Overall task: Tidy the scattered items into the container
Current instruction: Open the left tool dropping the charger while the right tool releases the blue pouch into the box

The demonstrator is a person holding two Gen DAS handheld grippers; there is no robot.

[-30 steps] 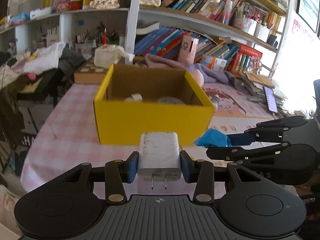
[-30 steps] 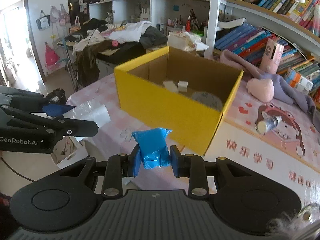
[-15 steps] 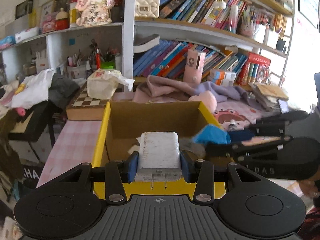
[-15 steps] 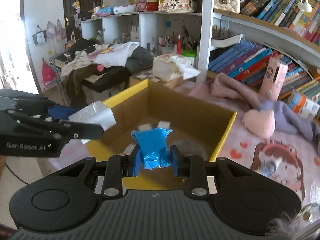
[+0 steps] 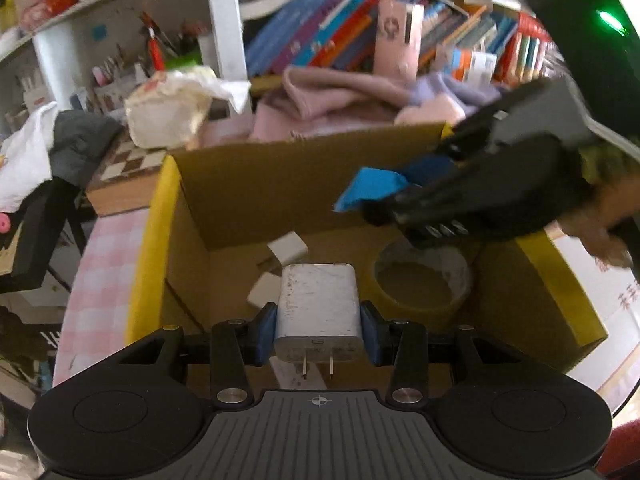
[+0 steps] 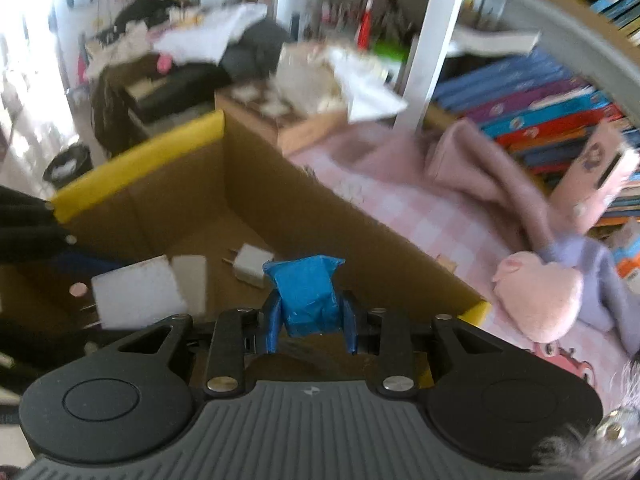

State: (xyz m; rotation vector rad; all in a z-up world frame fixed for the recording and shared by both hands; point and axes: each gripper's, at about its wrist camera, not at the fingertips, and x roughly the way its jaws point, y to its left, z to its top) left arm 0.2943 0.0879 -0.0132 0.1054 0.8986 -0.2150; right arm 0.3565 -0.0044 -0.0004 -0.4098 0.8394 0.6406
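My left gripper (image 5: 318,330) is shut on a white wall charger (image 5: 317,314), prongs toward the camera, held over the open yellow cardboard box (image 5: 150,240). My right gripper (image 6: 310,326) is shut on a crumpled blue packet (image 6: 308,296), also above the box (image 6: 136,160). The right gripper shows in the left wrist view (image 5: 460,196) with the blue packet (image 5: 372,190) over the box's right side. The charger shows in the right wrist view (image 6: 136,294) at the left. Inside the box lie small white plugs (image 5: 288,246) (image 6: 250,266) and a tape roll (image 5: 420,280).
The box stands on a pink checked tablecloth (image 5: 100,272). Behind it are pink cloth (image 5: 340,96), a tissue pack (image 5: 168,112), a chessboard box (image 5: 128,176) and bookshelves (image 5: 320,40). A pink plush (image 6: 540,292) lies right of the box.
Both grippers have moved forward and tilted down over the box; its floor now shows below them. Each still holds its item.
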